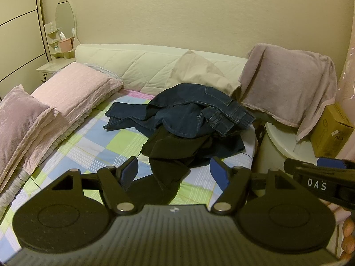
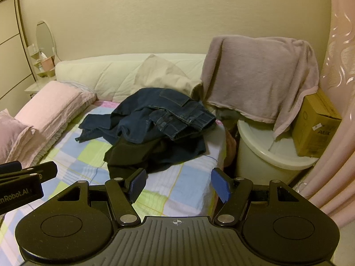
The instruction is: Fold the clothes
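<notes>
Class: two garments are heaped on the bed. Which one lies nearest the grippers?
The black garment, under the jeans; its dark, plain cloth spills toward the grippers.

A bedroom in dim, warm light. A bed with a pastel checked sheet (image 1: 93,146) stands against a plain cream wall (image 1: 177,13), with a cream quilted padded headboard (image 1: 133,64) along that wall. Left of the bed, pink pillows (image 1: 73,90) lie stacked; beyond them a white bedside dresser with an oval mirror (image 1: 64,14). Right of the bed, a round white table (image 2: 275,155) carries a brown cardboard box (image 2: 315,126), and a mauve towel (image 2: 259,75) is draped over something behind it. A pink curtain (image 2: 339,88) hangs at the far right.
</notes>
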A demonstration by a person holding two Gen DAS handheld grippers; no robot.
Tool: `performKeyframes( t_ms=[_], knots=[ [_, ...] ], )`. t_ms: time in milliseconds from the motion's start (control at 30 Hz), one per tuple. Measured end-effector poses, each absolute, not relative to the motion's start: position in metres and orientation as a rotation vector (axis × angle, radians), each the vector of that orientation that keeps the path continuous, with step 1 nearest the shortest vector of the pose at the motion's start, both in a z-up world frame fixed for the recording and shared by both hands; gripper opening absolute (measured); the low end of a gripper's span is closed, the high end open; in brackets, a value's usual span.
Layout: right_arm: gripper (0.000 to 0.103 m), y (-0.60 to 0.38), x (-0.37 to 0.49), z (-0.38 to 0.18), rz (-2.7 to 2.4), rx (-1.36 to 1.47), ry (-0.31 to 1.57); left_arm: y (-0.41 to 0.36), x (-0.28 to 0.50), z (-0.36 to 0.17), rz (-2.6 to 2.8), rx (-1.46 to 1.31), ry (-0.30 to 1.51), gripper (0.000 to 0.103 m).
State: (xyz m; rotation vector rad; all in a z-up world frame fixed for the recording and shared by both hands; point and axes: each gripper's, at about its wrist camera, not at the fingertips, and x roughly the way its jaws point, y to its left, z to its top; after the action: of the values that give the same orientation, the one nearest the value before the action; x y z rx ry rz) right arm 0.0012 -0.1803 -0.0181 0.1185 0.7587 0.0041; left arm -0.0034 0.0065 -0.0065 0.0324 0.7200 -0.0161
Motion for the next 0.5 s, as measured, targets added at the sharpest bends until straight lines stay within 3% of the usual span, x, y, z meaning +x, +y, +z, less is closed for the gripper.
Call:
performKeyframes(
  t_ms=[500],
  knots=[
    [0.068,-0.182,-0.0029,-0.021,-0.02,0.117,0.766,0.0097,0.0002,-0.0135,-0.043,0.025,0.734,0.068]
  ],
)
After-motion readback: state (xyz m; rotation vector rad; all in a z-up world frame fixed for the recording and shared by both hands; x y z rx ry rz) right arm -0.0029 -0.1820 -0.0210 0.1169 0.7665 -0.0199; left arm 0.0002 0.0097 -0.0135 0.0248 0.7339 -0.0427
